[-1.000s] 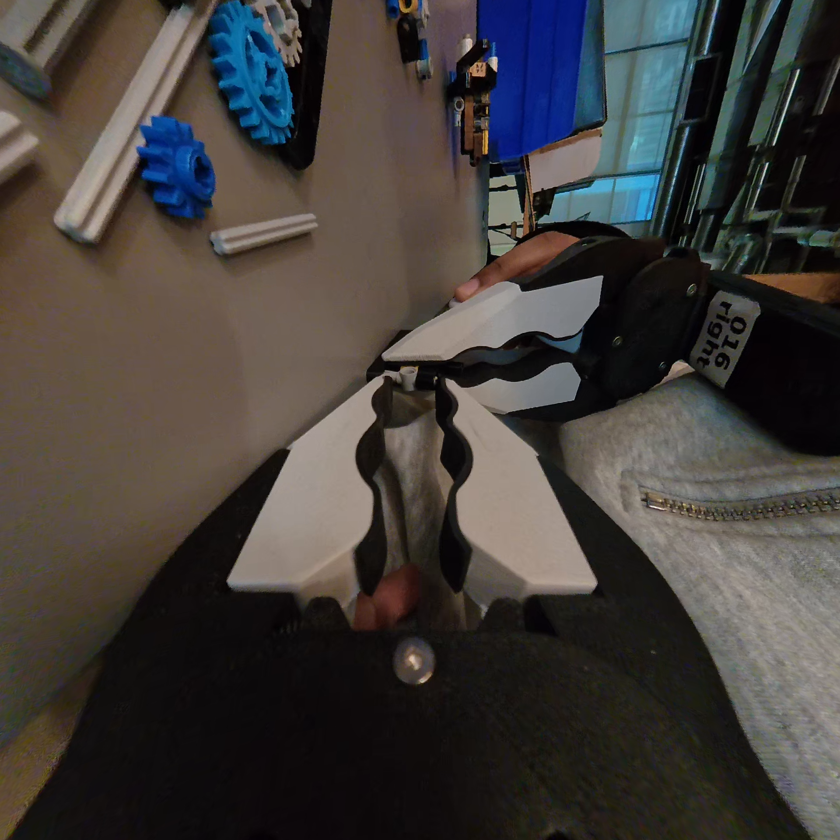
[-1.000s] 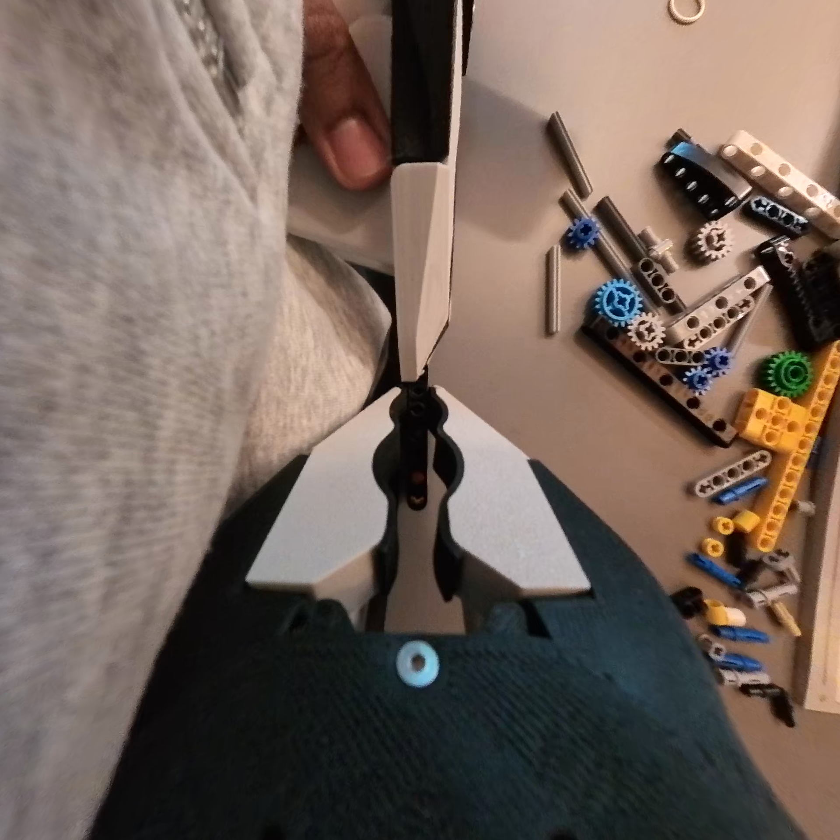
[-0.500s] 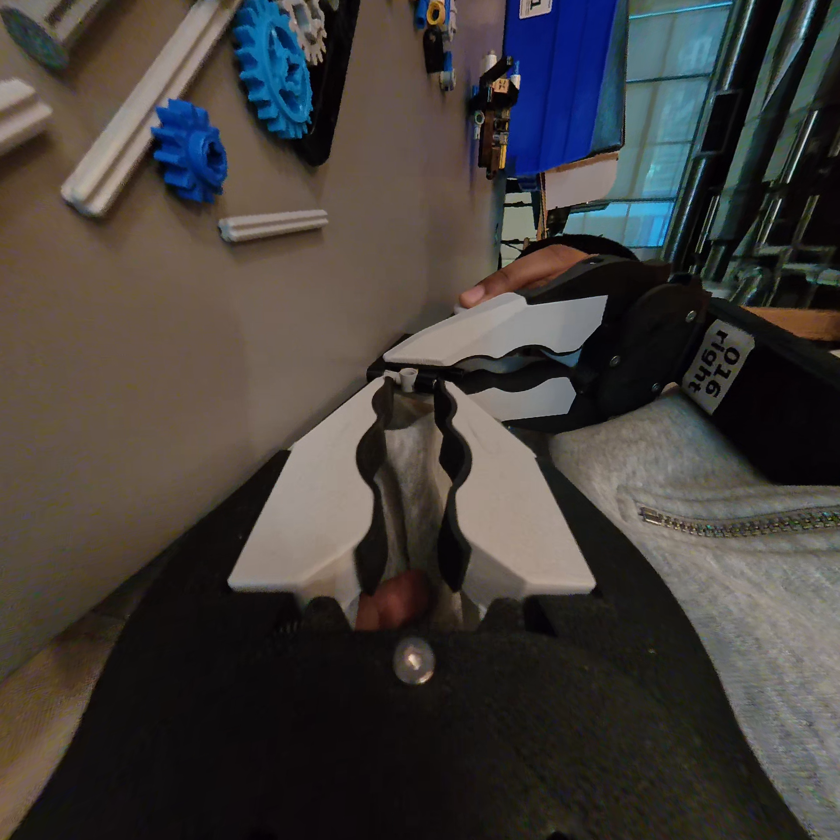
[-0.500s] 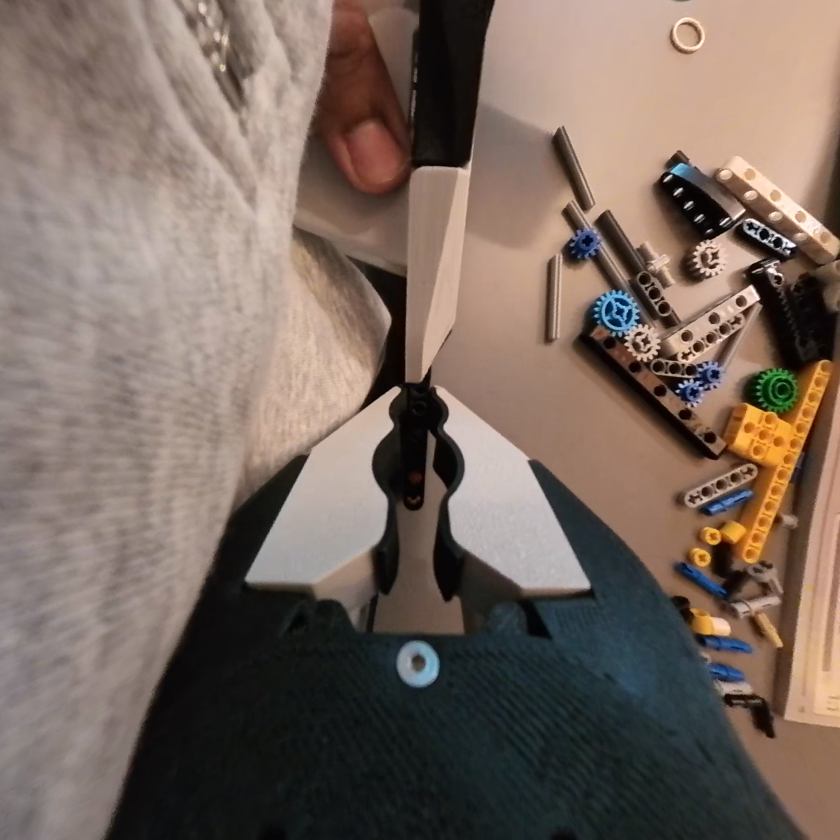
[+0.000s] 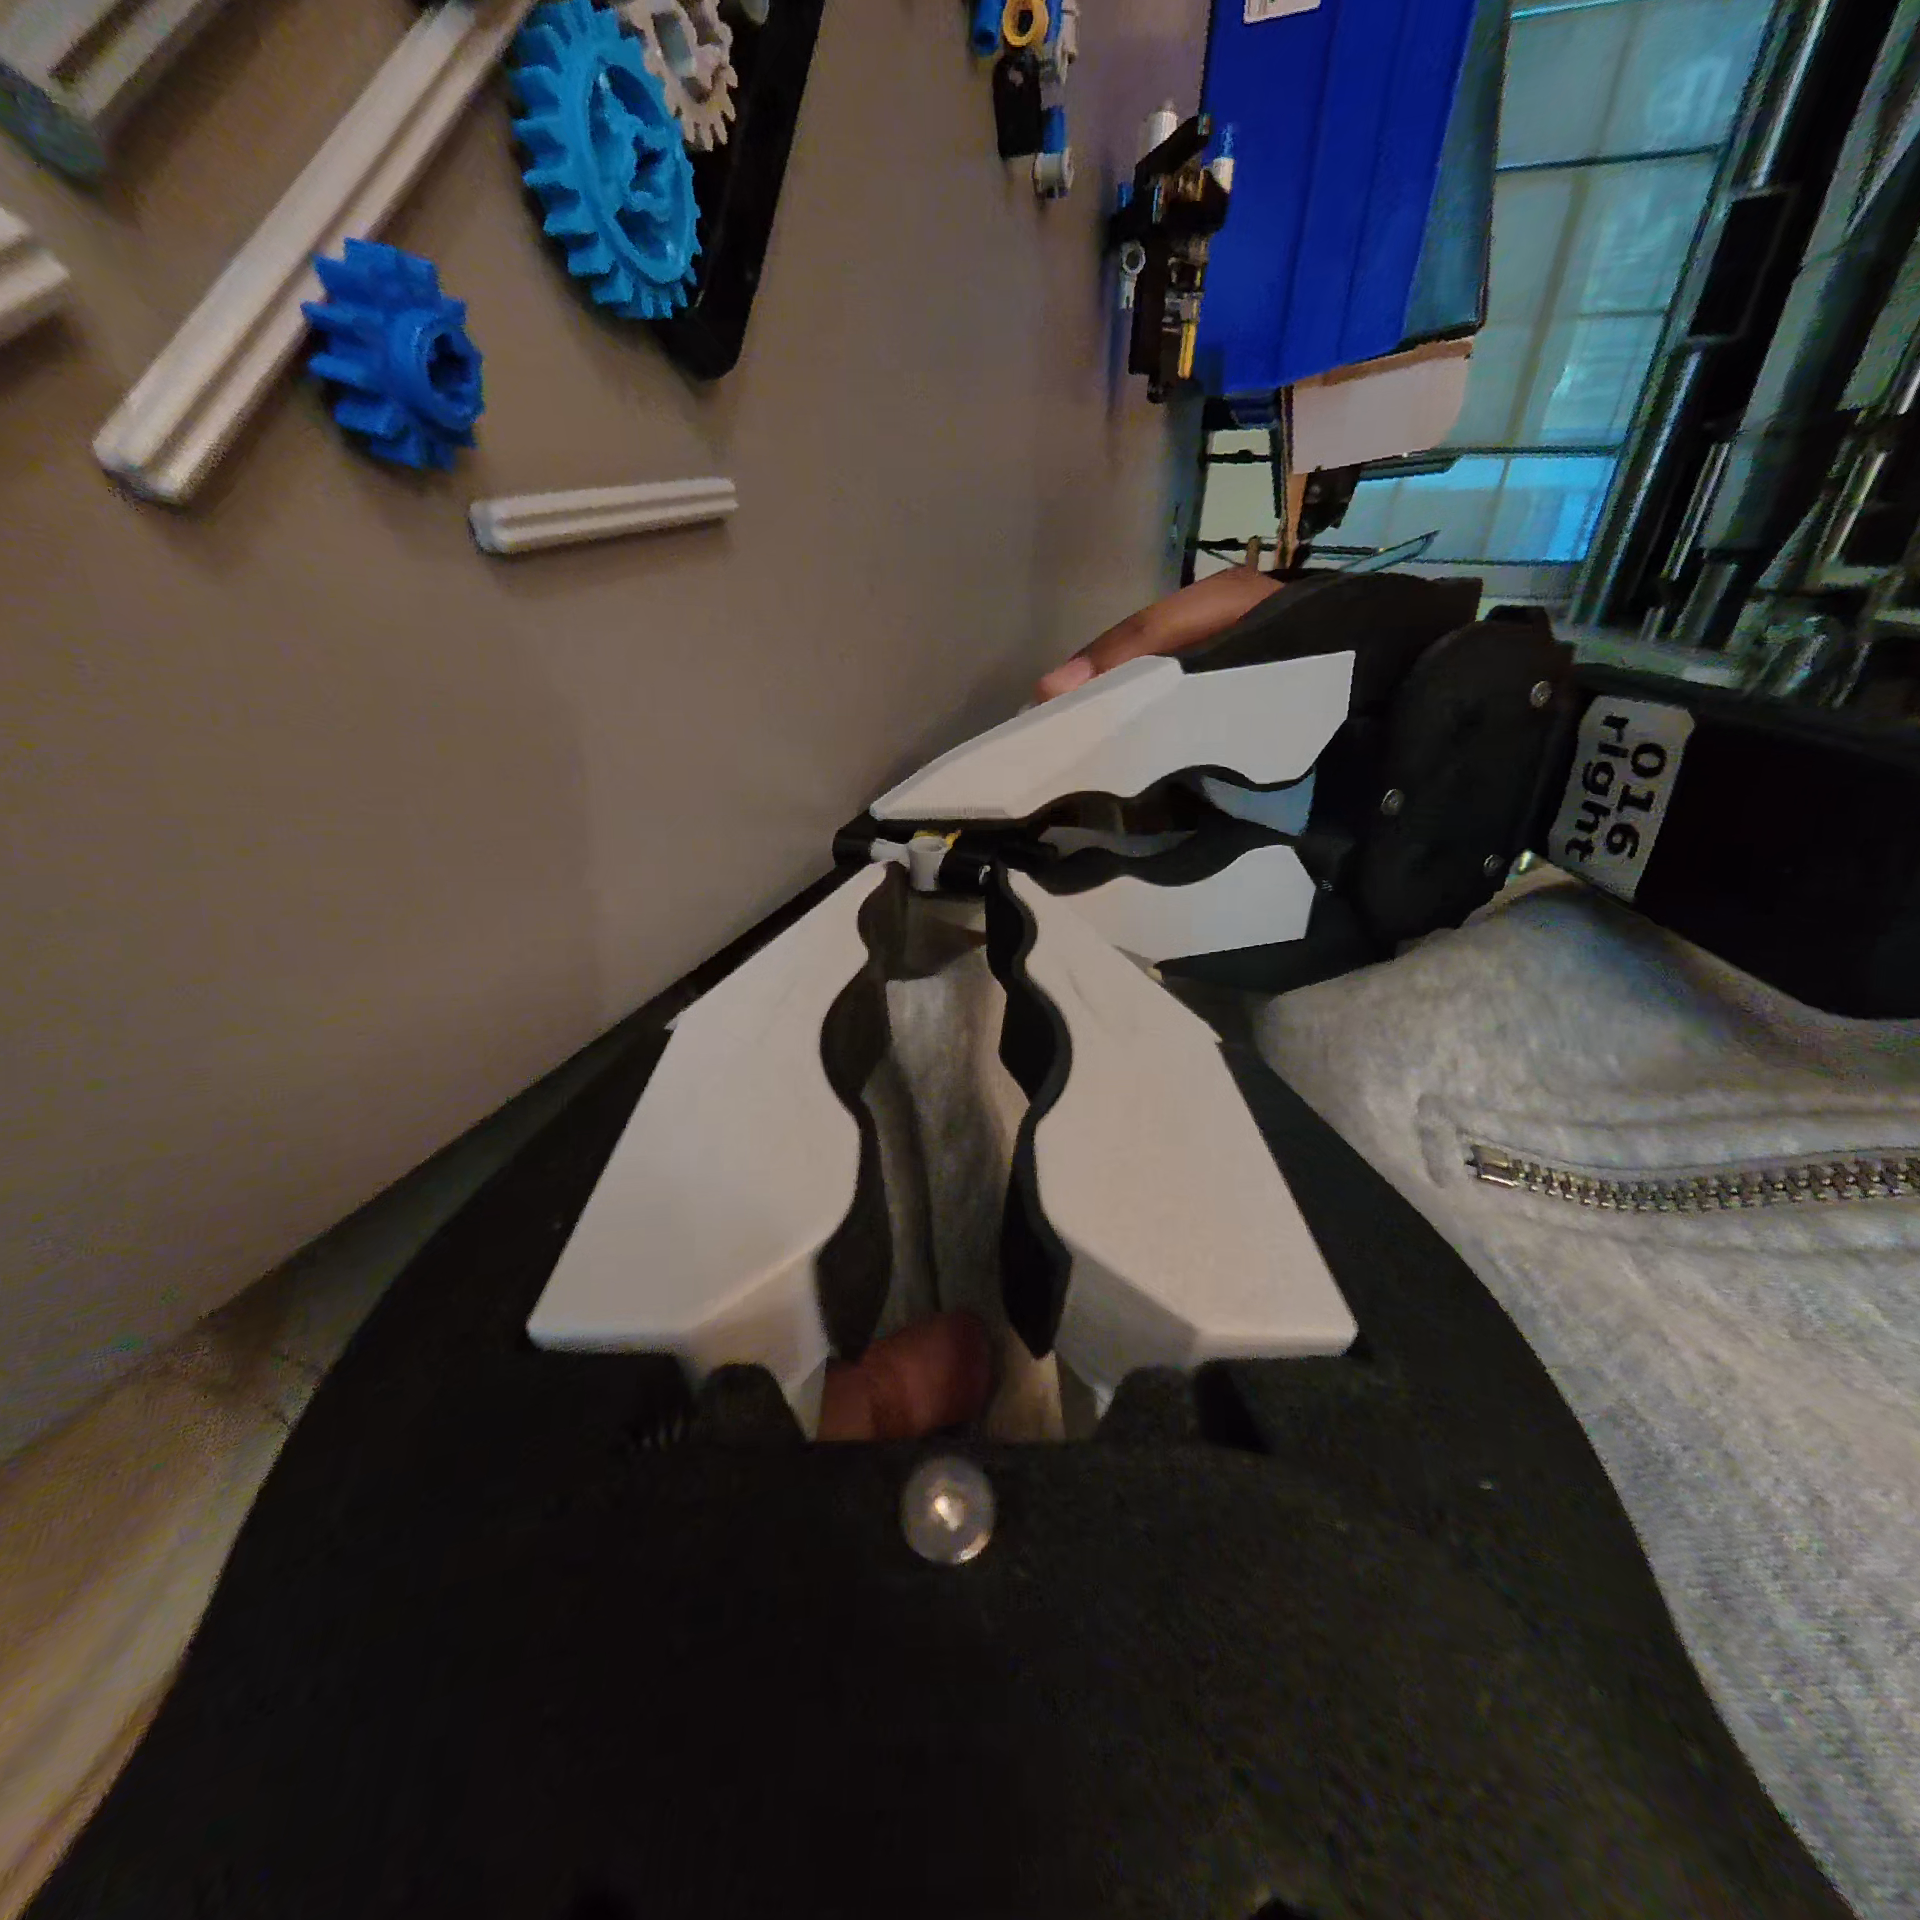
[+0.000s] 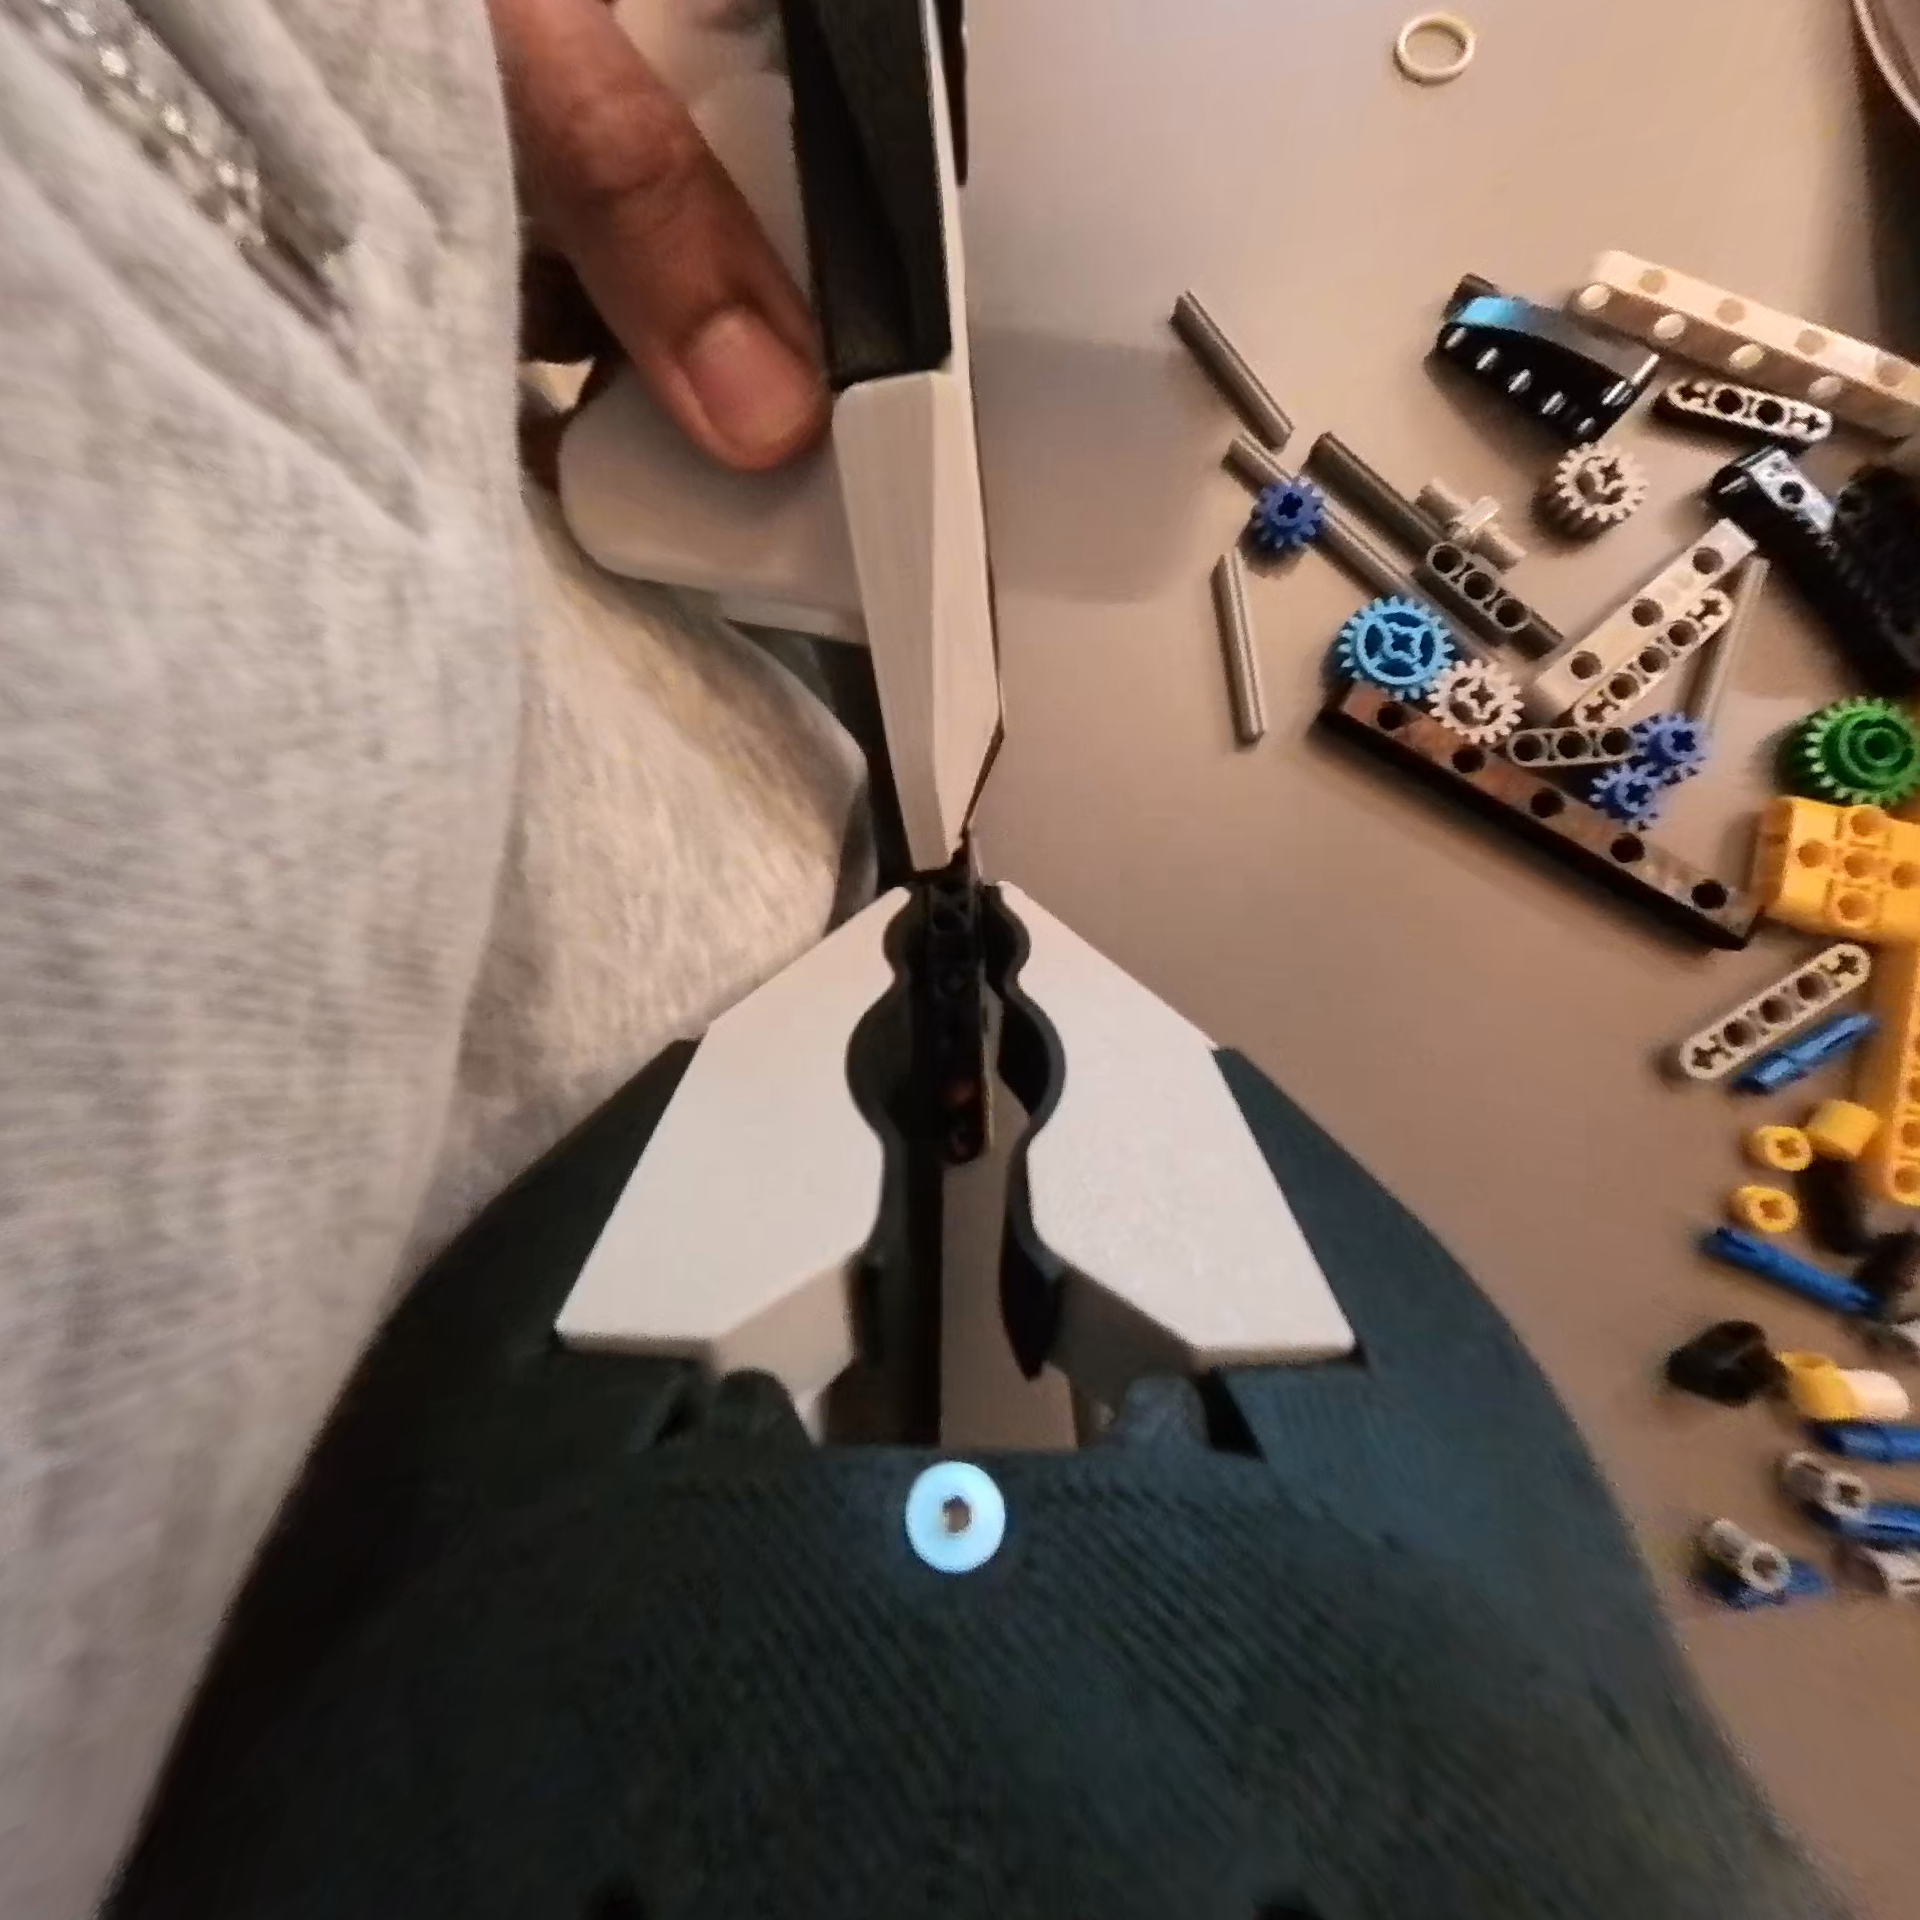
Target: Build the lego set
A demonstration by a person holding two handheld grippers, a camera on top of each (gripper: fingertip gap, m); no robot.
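My right gripper (image 6: 951, 904) is shut on a thin black beam with holes (image 6: 951, 997), held edge-on between its white fingers. My left gripper (image 5: 935, 883) is closed on a small grey pin (image 5: 925, 860), whose end sits against the beam's tip. In the left wrist view the right gripper (image 5: 894, 831) comes in from the right with the black beam (image 5: 977, 868). In the right wrist view the left gripper (image 6: 940, 842) comes down from above, and its tip meets the beam's end. Both are held in the air beside the table edge, close to the person's grey sweater (image 6: 260, 727).
Loose parts lie on the brown table (image 6: 1247, 156): a long black beam (image 6: 1538, 821), blue gears (image 6: 1382, 644), grey axles (image 6: 1236, 655), a green gear (image 6: 1860, 748), yellow pieces (image 6: 1849, 873), pins. The left wrist view shows a small blue gear (image 5: 400, 358), a grey axle (image 5: 603, 514) and a blue box (image 5: 1340, 187). Both grippers' tips are close together, under 4 cm apart. The green gear (image 6: 1860, 748) is about 15 cm from both grippers' fingertips.
Both grippers stay joined at the tips with the same grips. The pair has shifted slightly, so the table parts sit a little differently in both views.
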